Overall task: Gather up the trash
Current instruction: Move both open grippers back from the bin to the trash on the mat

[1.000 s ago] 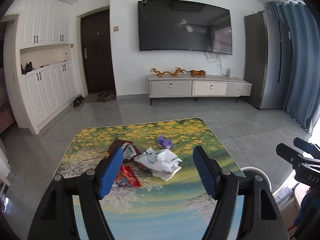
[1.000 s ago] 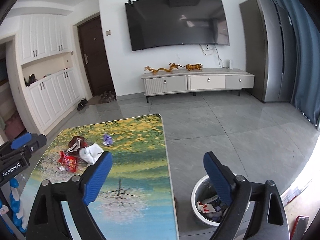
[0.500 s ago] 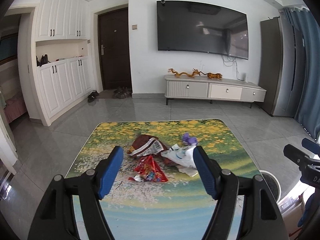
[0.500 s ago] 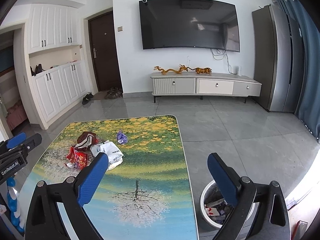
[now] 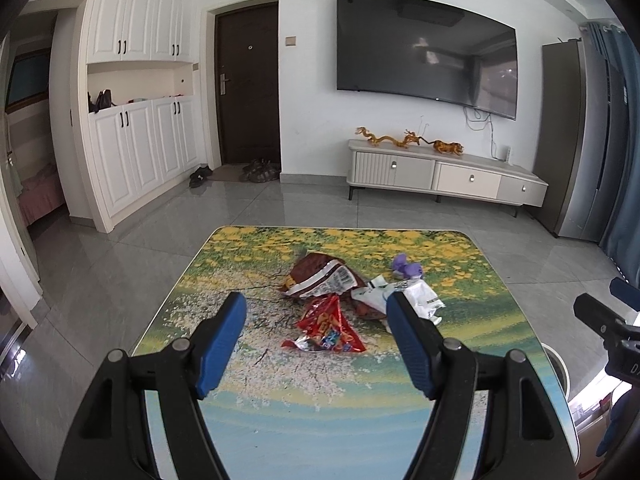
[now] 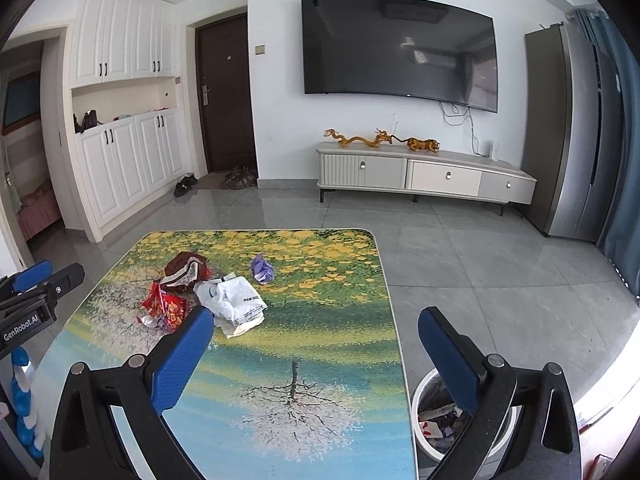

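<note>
Trash lies in a small pile on the painted table [image 5: 360, 432]: a red snack wrapper [image 5: 326, 326], a brown bag [image 5: 320, 276], a white plastic bag [image 5: 404, 296] and a purple wrapper [image 5: 406, 268]. My left gripper [image 5: 316, 316] is open and empty, hovering just before the red wrapper. My right gripper [image 6: 316, 328] is open and empty over the table's right edge, right of the pile: red wrapper [image 6: 166, 308], brown bag [image 6: 186, 268], white bag [image 6: 232, 300], purple wrapper [image 6: 262, 270]. A white trash bin [image 6: 430, 420] holding trash stands on the floor by the table's right side.
The table [image 6: 280, 360] has rounded corners and grey tiled floor all around. A TV console [image 6: 424, 176] stands at the far wall under a TV. White cabinets [image 5: 136, 160] line the left. The other gripper shows at each view's edge [image 5: 608, 328] [image 6: 32, 304].
Both grippers have swung left, so the trash pile now sits between the left gripper's fingers. Both stayed open and nothing was picked up.
</note>
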{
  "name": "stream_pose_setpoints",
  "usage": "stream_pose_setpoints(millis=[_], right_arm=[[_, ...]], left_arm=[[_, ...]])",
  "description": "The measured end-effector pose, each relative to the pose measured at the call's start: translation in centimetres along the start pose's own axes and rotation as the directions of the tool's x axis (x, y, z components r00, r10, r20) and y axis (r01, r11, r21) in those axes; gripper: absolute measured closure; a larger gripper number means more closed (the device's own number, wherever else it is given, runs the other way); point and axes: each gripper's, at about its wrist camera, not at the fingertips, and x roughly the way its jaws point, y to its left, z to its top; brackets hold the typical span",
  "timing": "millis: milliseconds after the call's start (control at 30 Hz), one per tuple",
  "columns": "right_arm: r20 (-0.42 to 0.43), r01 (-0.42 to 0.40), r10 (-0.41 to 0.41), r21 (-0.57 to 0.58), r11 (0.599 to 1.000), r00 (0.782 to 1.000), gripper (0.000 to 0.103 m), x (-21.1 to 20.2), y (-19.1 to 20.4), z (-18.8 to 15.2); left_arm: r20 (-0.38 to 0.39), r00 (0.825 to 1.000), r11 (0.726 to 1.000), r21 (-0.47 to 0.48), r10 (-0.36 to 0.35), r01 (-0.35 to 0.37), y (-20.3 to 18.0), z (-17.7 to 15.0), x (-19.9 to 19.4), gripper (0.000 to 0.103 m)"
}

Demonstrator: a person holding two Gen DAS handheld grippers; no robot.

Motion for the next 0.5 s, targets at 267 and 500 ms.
stream_pose_setpoints(millis=[267,500], right_arm=[[-0.017,-0.026,0.025,-0.014,1.000,1.000,0.000,1.2,0.7,-0.3],[-0.050,-0.036,0.035,-0.017,0.999,0.998,0.000,2.8,1.0,-0.6]], left_arm=[[-0.029,1.000,1.000,-0.014,0.001,-0.001,0.8,-0.5,1.3,0.032],[-0.068,0.998,1.000,-0.028,0.002,-0.004,1.5,-1.0,3.0,0.032]])
